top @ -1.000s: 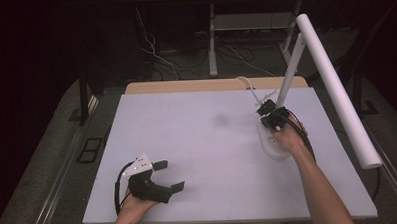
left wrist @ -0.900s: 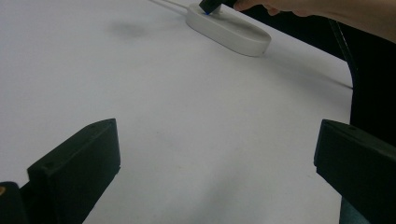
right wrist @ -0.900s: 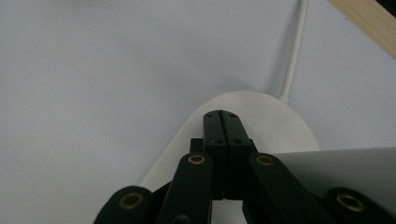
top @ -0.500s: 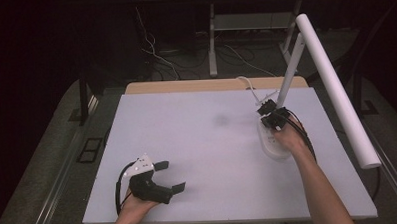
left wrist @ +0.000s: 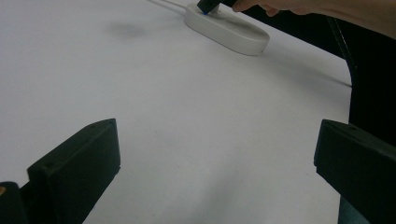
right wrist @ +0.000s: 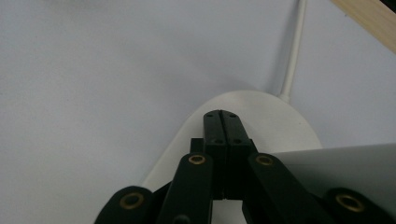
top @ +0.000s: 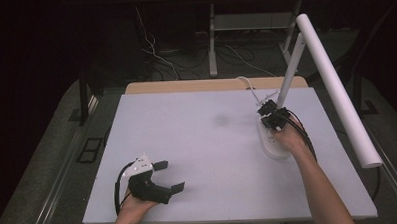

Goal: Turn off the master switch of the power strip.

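Worktop was plain pale grey with a tan far edge. Lamp base, cord and tube were white. Both hand-held grippers were black.

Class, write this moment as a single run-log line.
left gripper: open, resting near table front edge | right gripper: shut, tips over lamp base | lamp base: oval, white, cord attached

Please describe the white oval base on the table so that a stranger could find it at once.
On the white table, look to its far right part. The lamp base lies there under the right gripper, a flat white oval with a slanted pole and a cord.
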A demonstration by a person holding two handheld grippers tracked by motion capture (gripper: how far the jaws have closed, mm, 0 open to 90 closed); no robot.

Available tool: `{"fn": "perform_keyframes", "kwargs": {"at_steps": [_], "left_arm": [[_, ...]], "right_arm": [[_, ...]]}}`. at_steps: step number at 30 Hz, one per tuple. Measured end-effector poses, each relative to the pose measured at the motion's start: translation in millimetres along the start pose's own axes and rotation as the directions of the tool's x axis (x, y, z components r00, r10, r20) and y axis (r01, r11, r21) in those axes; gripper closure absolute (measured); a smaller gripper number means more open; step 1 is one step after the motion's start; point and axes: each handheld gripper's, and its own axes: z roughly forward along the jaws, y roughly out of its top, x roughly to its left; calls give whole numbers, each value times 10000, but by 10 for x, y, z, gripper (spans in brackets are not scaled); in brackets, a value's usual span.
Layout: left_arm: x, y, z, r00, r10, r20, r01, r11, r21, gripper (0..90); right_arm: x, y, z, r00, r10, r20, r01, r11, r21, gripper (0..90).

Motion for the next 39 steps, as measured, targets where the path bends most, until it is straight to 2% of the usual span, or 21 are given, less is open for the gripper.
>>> {"fn": "perform_keyframes", "kwargs": {"at_steps": [4,5,6,7,13,20,27,39], "left_arm": [[-1,2,-1,10000,-9,3,9,10000,-30,0],[0,2,-1,10000,-12,-2,12,10000,-21,0],[0,1,1,10000,-22,-2,22,10000,-27,0],[1,1,4,10000,-51,8,51,10000,-28,0],[17,-1,13,9999,-124,-17,124,9999,-12,0],[20,-2,9,9999,-133,-25,133,9999,-22,0],[20,2,7,10000,-86,-23,86,10000,-11,0],[15,-2,15,10000,-71,-9,71,10000,17,0]], "right_arm": [[-1,13,-1,9999,-130,9,130,9999,26,897],[1,22,-22,9999,-120,117,122,9998,-139,897],[-1,30,-26,9999,-118,56,118,9999,19,897],[17,29,-28,9997,-159,172,158,9999,56,897],[100,56,-44,9987,-491,160,493,9987,-126,897],[167,76,-61,9984,-564,101,566,9983,-162,896],[189,82,-186,9993,-368,-76,364,9985,-403,896],[277,72,-443,9978,-488,-459,441,9942,-978,896]]}}
